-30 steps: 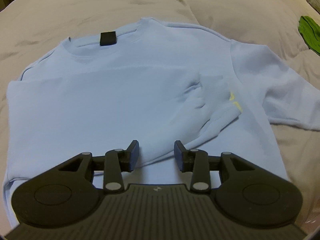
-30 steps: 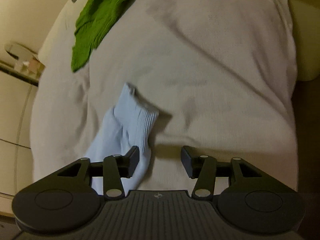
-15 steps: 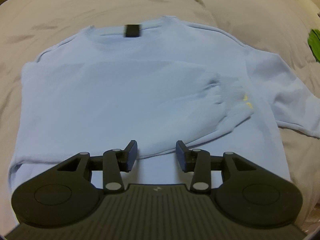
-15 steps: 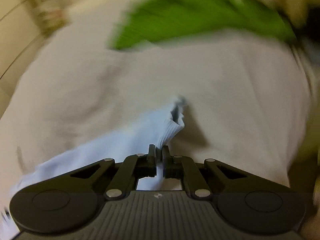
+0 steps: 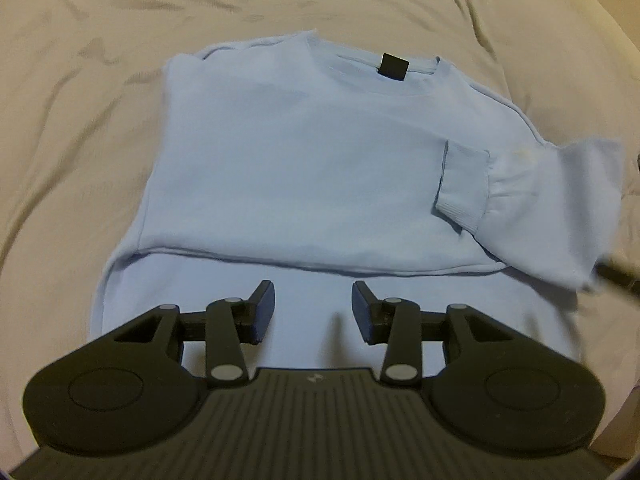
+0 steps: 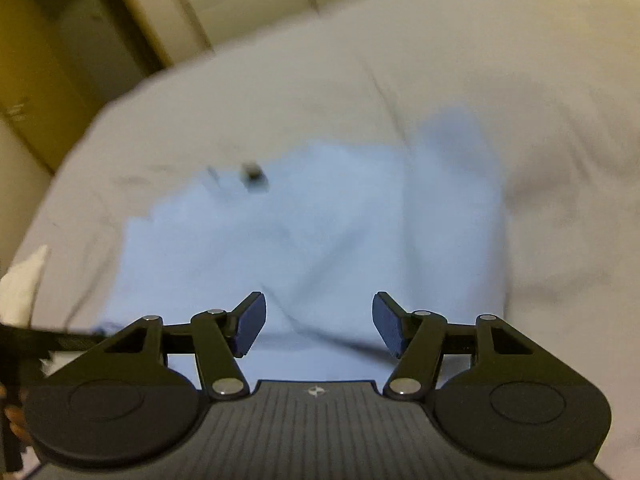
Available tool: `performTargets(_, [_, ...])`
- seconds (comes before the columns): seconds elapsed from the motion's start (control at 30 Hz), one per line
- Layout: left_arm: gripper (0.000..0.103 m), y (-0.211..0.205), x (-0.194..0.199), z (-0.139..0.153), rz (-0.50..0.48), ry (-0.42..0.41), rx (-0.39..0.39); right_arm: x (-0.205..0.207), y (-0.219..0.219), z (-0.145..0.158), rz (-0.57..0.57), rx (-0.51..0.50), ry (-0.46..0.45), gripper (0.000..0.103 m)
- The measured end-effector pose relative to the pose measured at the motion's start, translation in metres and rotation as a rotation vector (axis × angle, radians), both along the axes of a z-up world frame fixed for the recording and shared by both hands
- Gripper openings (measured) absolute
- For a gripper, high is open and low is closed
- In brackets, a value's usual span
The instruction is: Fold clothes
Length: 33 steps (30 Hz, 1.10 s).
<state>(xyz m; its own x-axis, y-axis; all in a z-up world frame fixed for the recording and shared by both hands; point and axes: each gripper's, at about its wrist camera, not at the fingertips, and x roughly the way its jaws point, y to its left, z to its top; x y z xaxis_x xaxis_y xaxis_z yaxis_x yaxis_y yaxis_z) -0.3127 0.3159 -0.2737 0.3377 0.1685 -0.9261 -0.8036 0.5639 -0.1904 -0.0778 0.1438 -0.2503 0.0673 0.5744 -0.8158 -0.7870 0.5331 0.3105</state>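
Both grippers hang with jaws spread and empty: left gripper [image 5: 313,307] over the hem, right gripper [image 6: 319,323] over the body of the light blue sweatshirt [image 5: 304,168]. It lies flat on the beige bedspread [image 5: 80,92], one sleeve cuff [image 5: 464,188] folded across its chest, black neck tag [image 5: 394,67] showing. Wooden cabinet doors [image 6: 80,32] stand beyond the bed.

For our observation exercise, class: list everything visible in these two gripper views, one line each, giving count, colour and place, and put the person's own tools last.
Sweatshirt: one, light blue, spread flat on the bed, neck at the far end.
Neck label: one, black, inside the collar.
Folded sleeve: one, light blue, laid across the sweatshirt's right side, ribbed cuff pointing inward.
Bed cover: one, beige, under the sweatshirt.
Cabinet or wall panels: cream and tan, beyond the bed, blurred.
White item: one, at the left edge of the right view; unidentifiable.
Left gripper: one, black, open, above the hem.
Right gripper: one, black, open, above the sweatshirt.
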Motion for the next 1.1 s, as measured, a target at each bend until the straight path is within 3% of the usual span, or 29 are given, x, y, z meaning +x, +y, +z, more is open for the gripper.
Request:
performTargets(0.13, [0.041,0.004,0.022,-0.011,0.02,-0.1,-0.106,0.026,-0.041,-0.035,-0.18,-0.153,0.074,0.061])
performTargets(0.27, [0.043,0.013,0.063,-0.03,0.037,-0.214,-0.202,0.065,-0.074,-0.052,-0.351,-0.172,0.172,0.061])
performTargets(0.33, [0.043,0.02,0.084,-0.044,0.07,-0.245,-0.234,0.073,-0.086,-0.056,-0.382,-0.169,0.185,0.061])
performTargets(0.47, [0.041,0.031,0.105,-0.081,0.181,-0.228,-0.312,0.082,-0.094,-0.06,-0.398,-0.163,0.184,0.065])
performTargets(0.53, [0.015,0.034,0.108,-0.083,0.208,-0.272,-0.324,0.083,-0.099,-0.063,-0.406,-0.16,0.194,0.066])
performTargets(0.57, [0.004,0.035,0.108,-0.078,0.22,-0.293,-0.318,0.082,-0.102,-0.064,-0.409,-0.159,0.197,0.066])
performTargets(0.6, [0.003,0.034,0.105,-0.064,0.216,-0.335,-0.271,0.077,-0.105,-0.062,-0.409,-0.16,0.198,0.066])
performTargets(0.73, [0.003,0.027,0.07,0.022,0.166,-0.502,0.064,0.074,-0.107,-0.059,-0.406,-0.155,0.199,0.066])
performTargets(0.8, [0.003,0.027,0.04,0.052,0.176,-0.492,0.213,0.075,-0.103,-0.059,-0.394,-0.142,0.197,0.066])
performTargets(0.87, [0.004,0.029,0.016,0.059,0.179,-0.374,0.337,0.074,-0.098,-0.057,-0.381,-0.131,0.196,0.066])
performTargets(0.9, [0.005,0.034,0.007,0.054,0.173,-0.301,0.357,0.073,-0.095,-0.057,-0.372,-0.126,0.198,0.066])
performTargets(0.97, [0.008,0.051,-0.006,0.024,0.194,-0.188,0.261,0.07,-0.088,-0.06,-0.348,-0.123,0.197,0.066])
performTargets(1.1, [0.008,0.066,-0.029,-0.03,0.313,-0.169,0.012,0.062,-0.07,-0.063,-0.283,-0.131,0.146,0.066])
